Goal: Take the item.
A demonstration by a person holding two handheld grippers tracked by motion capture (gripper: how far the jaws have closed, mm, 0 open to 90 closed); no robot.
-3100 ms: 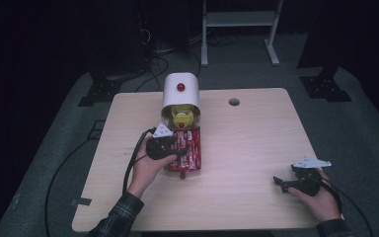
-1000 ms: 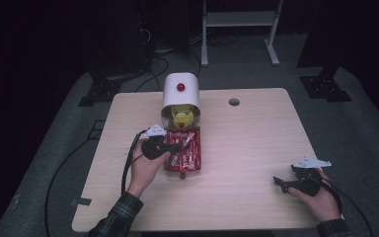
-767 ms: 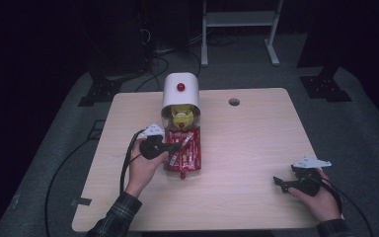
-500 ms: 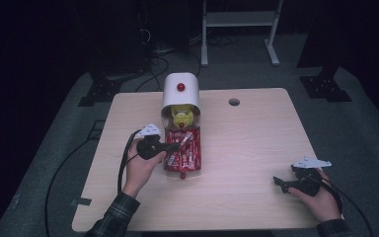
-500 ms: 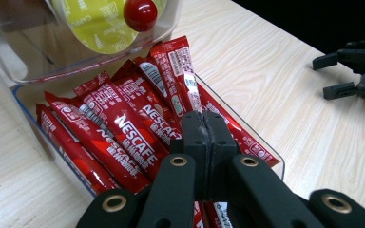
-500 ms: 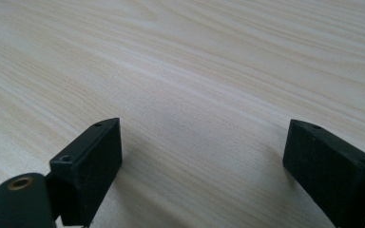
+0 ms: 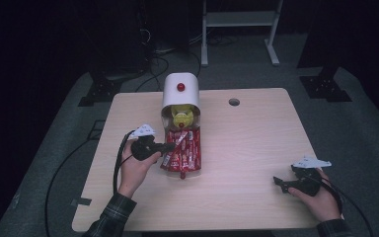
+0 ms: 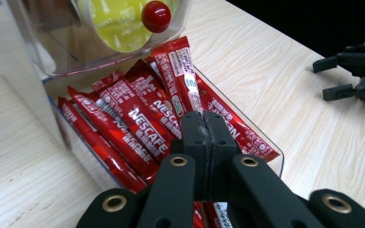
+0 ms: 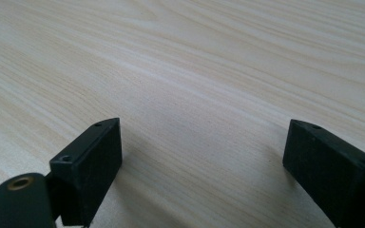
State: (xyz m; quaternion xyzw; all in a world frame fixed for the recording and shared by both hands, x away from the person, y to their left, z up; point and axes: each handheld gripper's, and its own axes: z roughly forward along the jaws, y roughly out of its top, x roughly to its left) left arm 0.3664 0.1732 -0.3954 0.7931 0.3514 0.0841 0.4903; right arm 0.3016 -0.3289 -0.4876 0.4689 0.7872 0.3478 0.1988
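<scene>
Left gripper view: left hand-held gripper (image 8: pixel 204 124) jaws pressed together, nothing between them, tips over the red Nescafe sticks (image 8: pixel 142 118) in the clear tray (image 8: pixel 266 164). Behind the sticks sits the dispenser's clear front (image 8: pixel 52 52) with yellow capsules (image 8: pixel 119 23) and a red knob (image 8: pixel 156 15). High view: white dispenser (image 7: pixel 180 91) at the table's (image 7: pixel 246 138) far middle. Right hand-held gripper (image 7: pixel 281 181) jaws wide, empty, low over bare table near the right corner, well apart.
</scene>
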